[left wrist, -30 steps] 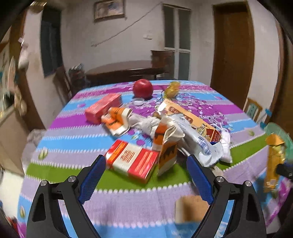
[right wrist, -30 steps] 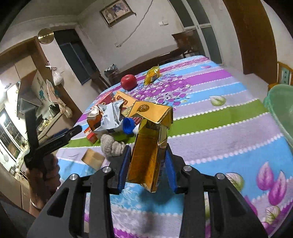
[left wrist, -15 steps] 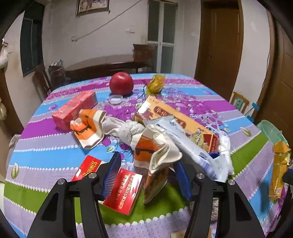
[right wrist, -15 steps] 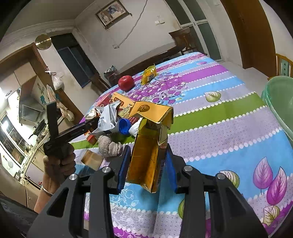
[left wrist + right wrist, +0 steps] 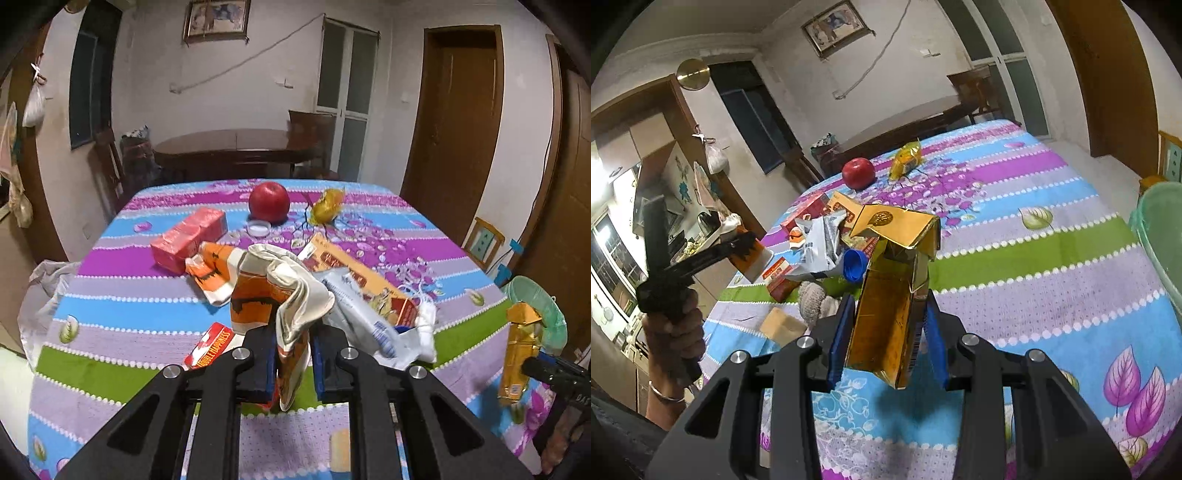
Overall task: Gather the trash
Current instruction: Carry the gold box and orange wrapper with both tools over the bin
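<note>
My left gripper [image 5: 293,354] is shut on a crumpled orange-and-white carton [image 5: 273,291], which hangs lifted above the striped tablecloth [image 5: 122,317]. In the right wrist view that left gripper [image 5: 738,247] is held up at the left by a hand, with the carton [image 5: 751,260] in its jaws. My right gripper [image 5: 886,332] is shut on an open gold carton [image 5: 890,295], upright over the table's near edge. The gold carton [image 5: 521,347] also shows at the right edge of the left wrist view.
Trash lies mid-table: a red cigarette box [image 5: 210,347], a white-grey bag [image 5: 369,325], a long orange box [image 5: 354,277], a pink box [image 5: 188,236], a second orange wrapper [image 5: 210,269], a yellow wrapper [image 5: 327,205]. A red apple [image 5: 268,201] sits behind. A green bin [image 5: 1160,236] stands off the right edge.
My left gripper went from wide open to shut on the orange-and-white carton and raised it off the table. The right gripper kept still with the gold carton.
</note>
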